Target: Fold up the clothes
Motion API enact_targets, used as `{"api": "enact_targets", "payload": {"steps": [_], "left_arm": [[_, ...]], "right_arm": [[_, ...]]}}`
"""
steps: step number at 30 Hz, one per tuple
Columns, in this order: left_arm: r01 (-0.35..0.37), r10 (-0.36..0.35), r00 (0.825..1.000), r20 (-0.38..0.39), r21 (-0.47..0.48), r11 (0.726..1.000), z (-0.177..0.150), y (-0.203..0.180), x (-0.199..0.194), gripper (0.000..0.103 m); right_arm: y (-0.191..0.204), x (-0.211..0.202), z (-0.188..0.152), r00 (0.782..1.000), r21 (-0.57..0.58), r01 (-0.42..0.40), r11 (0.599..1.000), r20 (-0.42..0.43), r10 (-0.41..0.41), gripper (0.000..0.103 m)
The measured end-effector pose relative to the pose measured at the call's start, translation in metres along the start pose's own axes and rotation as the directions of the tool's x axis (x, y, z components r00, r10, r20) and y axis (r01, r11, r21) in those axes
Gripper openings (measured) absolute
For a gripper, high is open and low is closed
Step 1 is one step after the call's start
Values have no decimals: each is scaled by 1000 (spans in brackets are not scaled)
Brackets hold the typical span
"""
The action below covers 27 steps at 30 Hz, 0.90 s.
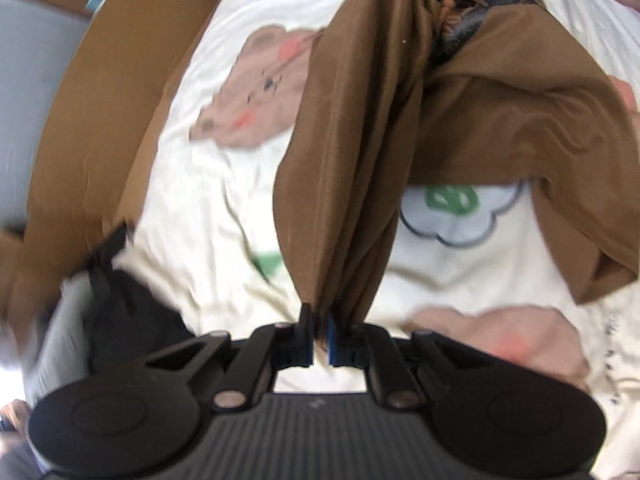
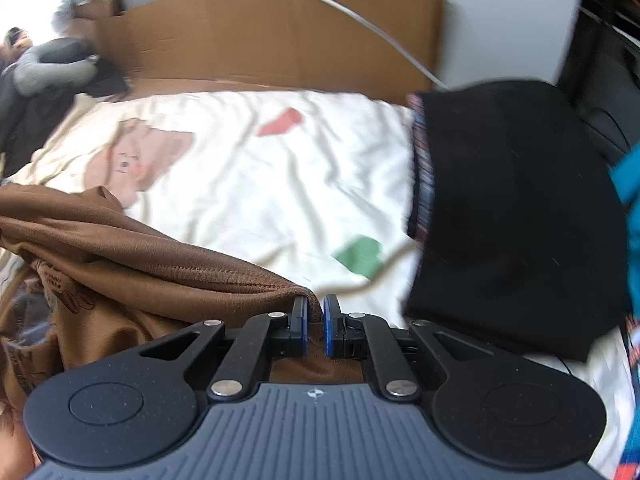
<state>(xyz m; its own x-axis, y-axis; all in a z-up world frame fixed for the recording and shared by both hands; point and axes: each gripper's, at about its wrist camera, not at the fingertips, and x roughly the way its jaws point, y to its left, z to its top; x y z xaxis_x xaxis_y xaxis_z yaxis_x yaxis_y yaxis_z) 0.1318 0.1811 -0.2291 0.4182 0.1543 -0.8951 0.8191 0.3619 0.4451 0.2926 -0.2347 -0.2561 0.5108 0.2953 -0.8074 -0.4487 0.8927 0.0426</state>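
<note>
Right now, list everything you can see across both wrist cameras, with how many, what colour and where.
Brown soft-knit garment: one, brown, bunched on the bed, pinched at two spots by both grippers.
Cream cartoon-print bed sheet: one, cream with bear, red and green shapes, under everything.
Folded black fabric garment: one, black, on the sheet at the right in the right wrist view.
Brown cardboard panel: one, brown, standing along the far edge of the bed.
White cable: one, white, running across the cardboard.
Grey padded item: one, grey, far left; too blurred to identify.
Left gripper: black, blue-padded fingers shut on brown garment.
Right gripper: same build, gripping the garment's stitched hem.
</note>
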Motion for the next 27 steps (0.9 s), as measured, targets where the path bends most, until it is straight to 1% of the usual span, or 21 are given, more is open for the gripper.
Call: {"api": "enact_targets", "payload": {"steps": [2, 3, 4, 6, 7, 9, 12, 15, 17, 19, 21, 23, 25, 27], "left_arm": [[18, -19, 1000, -18, -61, 998, -13, 5, -2, 6], [26, -28, 999, -25, -90, 996, -28, 8, -5, 6], [34, -38, 999, -30, -122, 992, -34, 13, -6, 6], [66, -74, 997, -28, -213, 975, -43, 13, -16, 6], [88, -94, 996, -11, -263, 961, -45, 12, -25, 6], [131, -131, 991, 25, -359, 924, -50, 9, -42, 6], [193, -163, 981, 106, -447, 874, -46, 7, -61, 6], [245, -176, 968, 180, -506, 827, -41, 12, -71, 6], [278, -171, 956, 238, -550, 788, -39, 23, -78, 6], [300, -145, 945, 294, -596, 745, -37, 41, -77, 6], [303, -117, 940, 322, -623, 721, -35, 59, -65, 6], [286, -87, 942, 325, -637, 716, -32, 77, -47, 6], [278, -64, 943, 327, -666, 693, -29, 96, -25, 6], [267, -45, 946, 322, -693, 670, -26, 112, 0, 6]], "right_arm": [[11, 2, 9, 1000, -29, -20, 999, 7, 20, 6], [17, 3, 13, 1000, -47, -27, 999, 10, 27, 6], [22, 3, 17, 999, -64, -33, 997, 14, 34, 6], [31, 5, 23, 999, -94, -37, 995, 20, 39, 6], [34, 4, 26, 999, -109, -35, 993, 22, 38, 6], [35, 2, 30, 999, -124, -22, 992, 31, 26, 6], [28, -5, 38, 998, -117, 6, 993, 61, 1, 6], [21, 4, 47, 998, -118, 30, 993, 61, -23, 6], [16, 10, 53, 997, -119, 45, 992, 61, -38, 6], [11, 17, 59, 997, -121, 61, 991, 60, -54, 6], [5, 23, 64, 996, -122, 76, 990, 59, -70, 6], [0, 30, 70, 995, -123, 92, 988, 58, -85, 6], [-5, 37, 76, 993, -124, 107, 986, 58, -101, 6], [-2, 52, 82, 994, -149, 109, 983, 39, -105, 6]]}}
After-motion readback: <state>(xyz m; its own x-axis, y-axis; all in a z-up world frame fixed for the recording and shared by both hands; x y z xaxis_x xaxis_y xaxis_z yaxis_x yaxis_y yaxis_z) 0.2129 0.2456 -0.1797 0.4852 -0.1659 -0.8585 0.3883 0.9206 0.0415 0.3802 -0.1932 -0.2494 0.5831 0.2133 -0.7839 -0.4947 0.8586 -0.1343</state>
